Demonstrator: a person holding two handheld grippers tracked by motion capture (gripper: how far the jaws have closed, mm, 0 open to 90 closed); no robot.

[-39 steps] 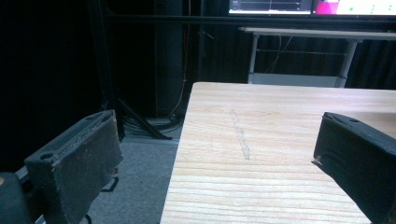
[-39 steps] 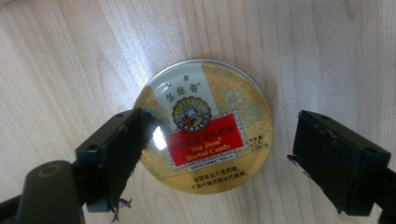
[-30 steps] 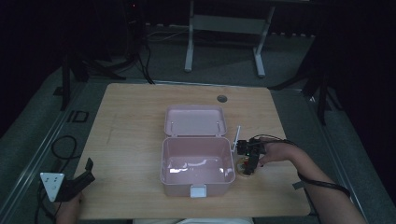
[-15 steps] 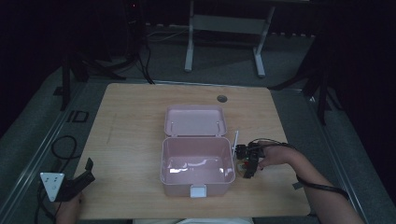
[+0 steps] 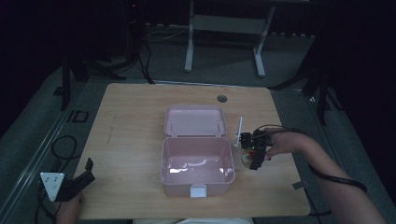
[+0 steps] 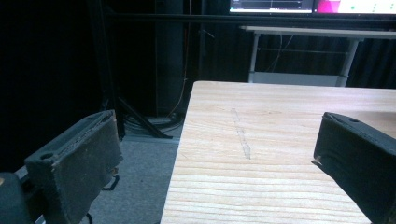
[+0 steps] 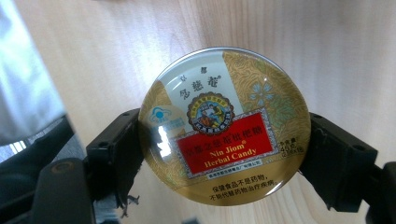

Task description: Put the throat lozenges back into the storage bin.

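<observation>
The room is dim, its far side almost black. A light wooden table (image 5: 130, 140) stands on grey floor (image 5: 224, 60), with a round grommet hole (image 5: 222, 98) near its far edge. Beyond it stands a white desk frame (image 5: 224, 28) on two feet. Dark stands (image 5: 70, 70) and cables (image 5: 144, 56) cluster at the far left. In the left gripper view, lit screens (image 6: 313, 5) glow above the white desk (image 6: 322, 32).

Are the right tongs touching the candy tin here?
Touching. In the right gripper view, both black jaws of the right tongs press against opposite edges of the round candy tin, with no gap on either side.
</observation>
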